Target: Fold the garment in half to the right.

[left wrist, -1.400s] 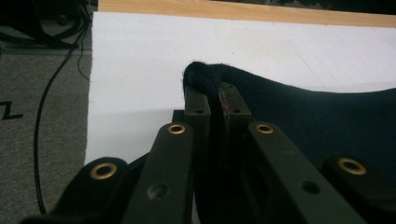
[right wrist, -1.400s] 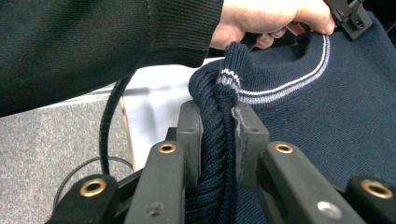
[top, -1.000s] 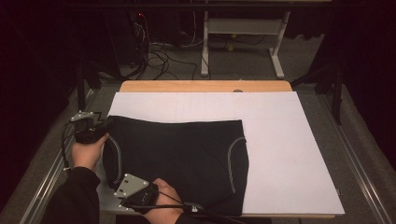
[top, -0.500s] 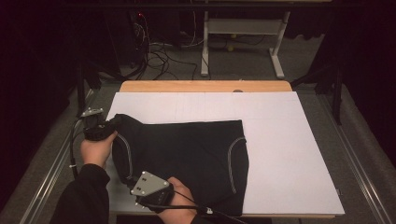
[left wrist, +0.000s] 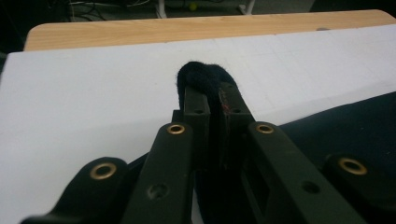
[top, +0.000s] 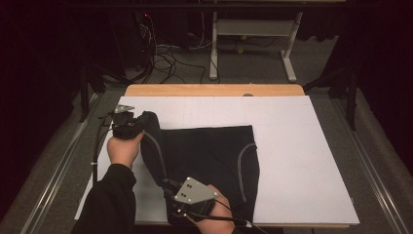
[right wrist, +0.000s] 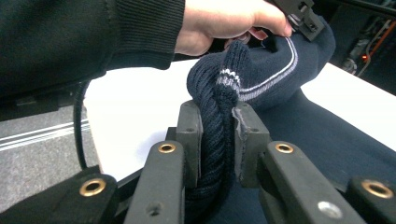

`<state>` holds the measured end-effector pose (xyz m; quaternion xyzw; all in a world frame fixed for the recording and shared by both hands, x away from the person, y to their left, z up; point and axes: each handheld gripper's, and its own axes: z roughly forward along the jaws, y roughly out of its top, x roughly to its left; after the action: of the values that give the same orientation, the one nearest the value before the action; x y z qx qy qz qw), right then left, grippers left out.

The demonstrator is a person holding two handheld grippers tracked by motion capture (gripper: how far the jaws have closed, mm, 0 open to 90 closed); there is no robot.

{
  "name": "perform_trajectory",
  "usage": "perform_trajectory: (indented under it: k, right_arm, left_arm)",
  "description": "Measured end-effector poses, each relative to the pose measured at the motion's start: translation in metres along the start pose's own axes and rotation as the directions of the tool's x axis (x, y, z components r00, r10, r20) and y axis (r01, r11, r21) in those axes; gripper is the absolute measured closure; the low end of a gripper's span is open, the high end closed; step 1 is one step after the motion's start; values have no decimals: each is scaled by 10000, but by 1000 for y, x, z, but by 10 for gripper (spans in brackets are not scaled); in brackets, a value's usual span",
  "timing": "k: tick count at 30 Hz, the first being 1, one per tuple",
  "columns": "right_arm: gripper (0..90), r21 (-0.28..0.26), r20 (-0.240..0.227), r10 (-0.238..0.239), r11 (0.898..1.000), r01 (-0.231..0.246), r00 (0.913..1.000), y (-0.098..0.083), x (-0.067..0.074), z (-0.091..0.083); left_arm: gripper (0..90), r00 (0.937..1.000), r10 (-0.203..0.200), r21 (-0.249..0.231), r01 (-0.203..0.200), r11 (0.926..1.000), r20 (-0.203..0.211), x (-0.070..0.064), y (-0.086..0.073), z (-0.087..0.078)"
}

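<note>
A dark navy knitted garment (top: 209,151) with pale grey stripes lies on the white sheet (top: 292,146). Its left edge is raised off the sheet in a ridge between my two grippers. My left gripper (top: 142,120) is at the far end of that ridge, shut on a bunch of the fabric (left wrist: 205,74) that sticks out past the fingertips (left wrist: 195,100). My right gripper (top: 168,184) is at the near end, by the table's front edge, shut on the ribbed hem (right wrist: 219,88). The right gripper view also has the person's left hand (right wrist: 224,18) holding the left gripper (right wrist: 303,18) farther off.
The sheet covers a wooden table (top: 214,90) and is bare to the right of the garment and along the back. Metal rails (top: 58,170) run along both sides of the table. Behind it stand a white table frame (top: 253,29) and cables (top: 165,58) on the floor.
Both grippers have moved to the right, carrying the garment's left edge with them. That edge, flat on the sheet before, now stands up in a ridge over the rest of the garment.
</note>
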<state>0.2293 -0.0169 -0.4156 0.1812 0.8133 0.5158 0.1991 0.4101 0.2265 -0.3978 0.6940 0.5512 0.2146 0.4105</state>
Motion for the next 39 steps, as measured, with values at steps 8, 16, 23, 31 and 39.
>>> perform_trajectory:
  k: [8, 16, 23, 31, 39]
  right_arm:
    - [762, 36, 597, 305, 9995, -308, 9978, -23, -20, -27]
    - [761, 49, 1048, 670, 9977, -678, 9922, -43, -36, -47]
    - [761, 90, 1365, 699, 9974, -718, 9882, -57, -40, -66]
    - [757, 322, 1423, 944, 9945, -999, 9853, -71, -44, -80]
    - [755, 456, 1754, 947, 9935, -1042, 9799, -81, -47, -98]
  left_arm:
    - [803, 9985, 420, -5, -420, 9991, 345, -42, 11, 28]
    - [801, 9954, 906, 231, -913, 9956, 303, -77, 16, 50]
    - [801, 9926, 1169, 268, -1178, 9927, 341, -97, 16, 51]
    - [801, 9884, 1294, 257, -1318, 9909, 800, -119, 16, 60]
    - [800, 9842, 1350, 86, -1369, 9905, 1144, -143, 18, 66]
